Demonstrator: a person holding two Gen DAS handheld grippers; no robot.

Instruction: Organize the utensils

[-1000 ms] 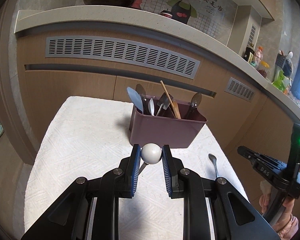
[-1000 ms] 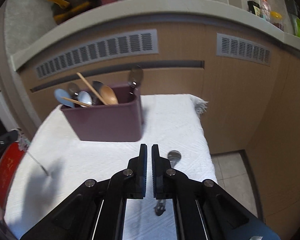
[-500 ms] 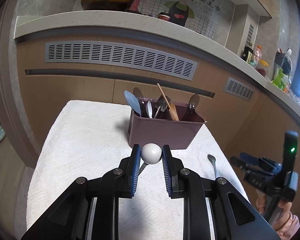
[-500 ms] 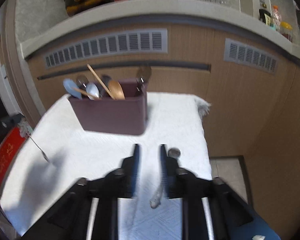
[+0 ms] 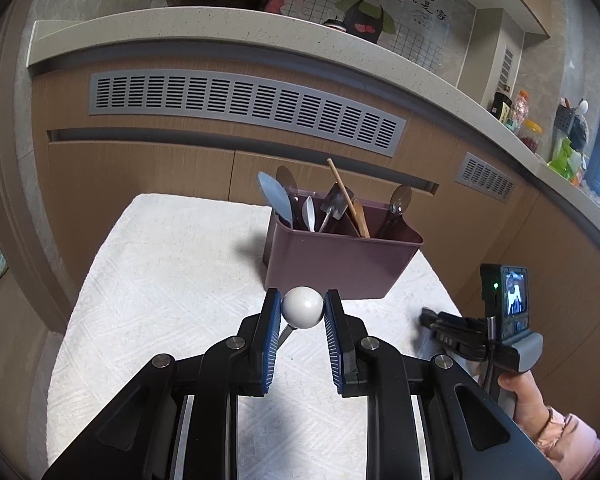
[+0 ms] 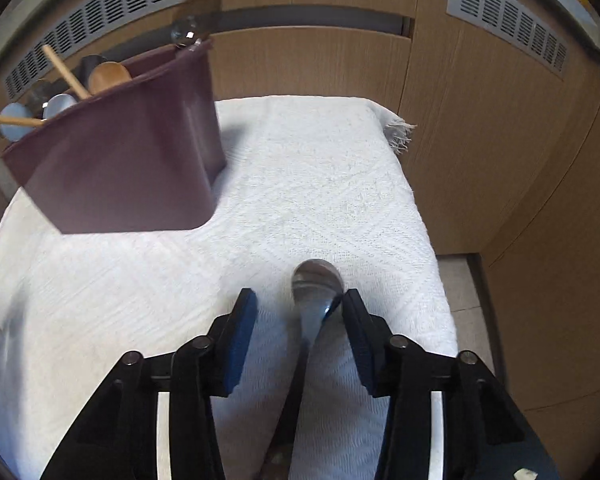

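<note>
My left gripper is shut on the white ball end of a thin metal utensil, held above the white cloth. Behind it stands a purple holder with several spoons and a wooden stick upright in it. My right gripper points steeply down over a metal spoon lying near the cloth's right edge. Its jaws are closing with the spoon's neck between them. The spoon lies close to the right pad, with a wide gap to the left one. The holder is at the left in that view.
Wooden cabinet fronts with grey vents rise behind the table, under a countertop. The cloth's right edge drops off to the floor. A hand in a pink sleeve holds the right gripper at the table's right side.
The right gripper dropped and tilted down onto the lying spoon, and its jaws went from shut to apart around it. The left gripper kept still with the white-ball utensil.
</note>
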